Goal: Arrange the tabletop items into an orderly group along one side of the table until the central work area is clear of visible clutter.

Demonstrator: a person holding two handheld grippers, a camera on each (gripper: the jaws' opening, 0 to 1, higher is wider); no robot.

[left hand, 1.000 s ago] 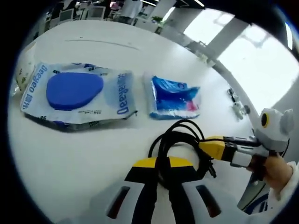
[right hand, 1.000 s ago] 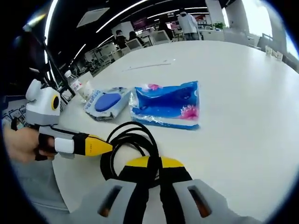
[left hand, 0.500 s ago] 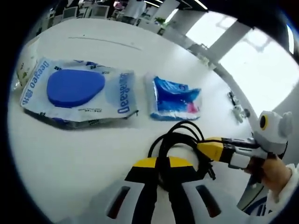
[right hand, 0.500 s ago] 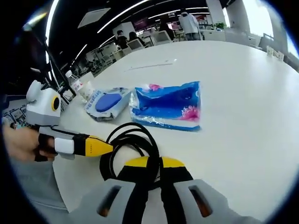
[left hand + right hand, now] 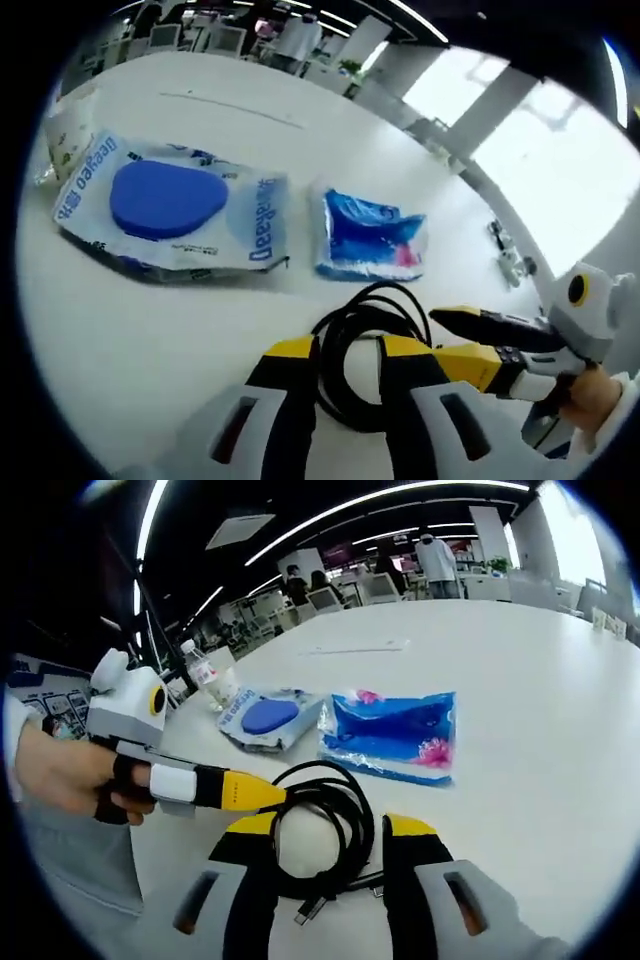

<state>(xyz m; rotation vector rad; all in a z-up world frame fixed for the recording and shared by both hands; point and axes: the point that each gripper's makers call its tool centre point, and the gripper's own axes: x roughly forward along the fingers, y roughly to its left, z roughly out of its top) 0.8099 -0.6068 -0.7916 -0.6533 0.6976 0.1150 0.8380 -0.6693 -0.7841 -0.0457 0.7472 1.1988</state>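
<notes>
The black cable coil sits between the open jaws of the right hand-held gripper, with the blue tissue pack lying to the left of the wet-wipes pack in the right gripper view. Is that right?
Not quite. In the right gripper view the blue tissue pack lies to the right of the wet-wipes pack, not the left. The rest holds: the black cable coil sits on the table between the open jaws of the right hand-held gripper.

The black cable (image 5: 325,830) coil is partly hidden behind the right claw (image 5: 330,842).

The clear plastic pouch with a blue oval lid (image 5: 175,215) reads "Deeyeo" at both ends; its smaller print is illegible.
</notes>
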